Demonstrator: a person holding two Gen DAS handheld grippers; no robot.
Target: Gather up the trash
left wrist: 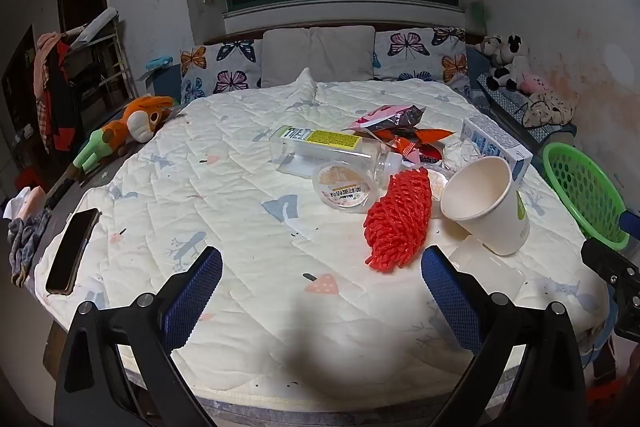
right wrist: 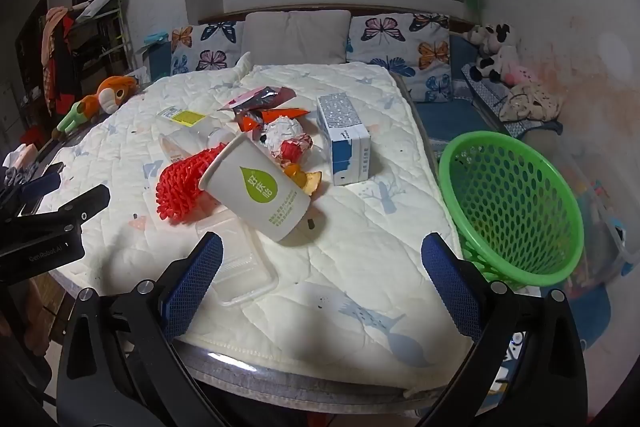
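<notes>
From the left wrist view, we are hanging the left gripper (left wrist: 322,291) over the near edge of the tabletop (left wrist: 248,195), which is lying under a quilted white cover. Its blue fingers (left wrist: 192,291) are standing wide apart with nothing between them. Open cover is stretching ahead and to the left as far as a dark phone (left wrist: 72,251) lying at the left rim. The trash is sitting in a heap right of centre: a clear plastic bottle (left wrist: 320,151) lying on its side, a small sealed tub (left wrist: 346,185) just in front of it, a red foam net (left wrist: 400,223) beside that, a paper cup (left wrist: 486,201) tipped over with its mouth facing us, and a blue-and-white carton (left wrist: 496,143) behind it. The green basket (left wrist: 584,191) is leaning past the right edge.

From the right wrist view, we are holding the right gripper (right wrist: 322,283) spread wide and empty too. The paper cup (right wrist: 256,189) is lying just ahead, resting partly on a clear plastic tray (right wrist: 240,267) that reaches the left finger. Bare cover is running from there to the right edge, where the green basket (right wrist: 516,207) is tilting toward us. The carton (right wrist: 346,139) is standing behind the cup.
</notes>
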